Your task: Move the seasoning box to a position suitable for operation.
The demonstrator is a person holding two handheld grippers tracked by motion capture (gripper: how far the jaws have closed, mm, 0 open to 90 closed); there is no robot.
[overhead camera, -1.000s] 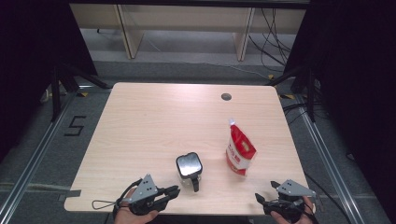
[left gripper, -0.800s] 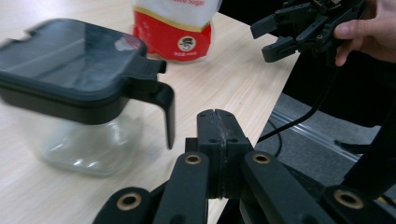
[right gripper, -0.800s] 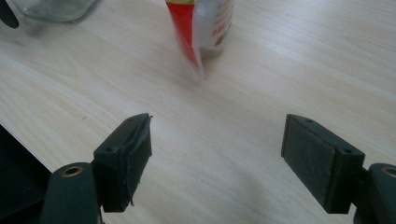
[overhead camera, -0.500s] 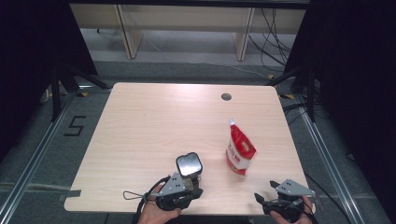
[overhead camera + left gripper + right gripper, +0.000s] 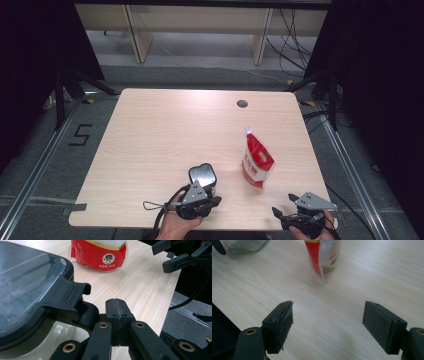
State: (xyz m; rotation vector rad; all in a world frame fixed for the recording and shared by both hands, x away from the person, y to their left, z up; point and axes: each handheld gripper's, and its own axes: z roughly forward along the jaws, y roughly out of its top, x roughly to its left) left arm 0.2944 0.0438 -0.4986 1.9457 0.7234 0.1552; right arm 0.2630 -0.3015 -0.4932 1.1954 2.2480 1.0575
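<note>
My left tongs (image 5: 116, 305) are pressed together, empty, just beside the lidded glass jar (image 5: 202, 176), the red pouch (image 5: 257, 162) stands untouched right of that jar, and my right tongs (image 5: 328, 326) gape apart, so I judge nothing is gripped yet.

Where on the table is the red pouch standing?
In the high view, the red pouch stands right of centre, between the lidded glass jar and the table's right edge.
</note>
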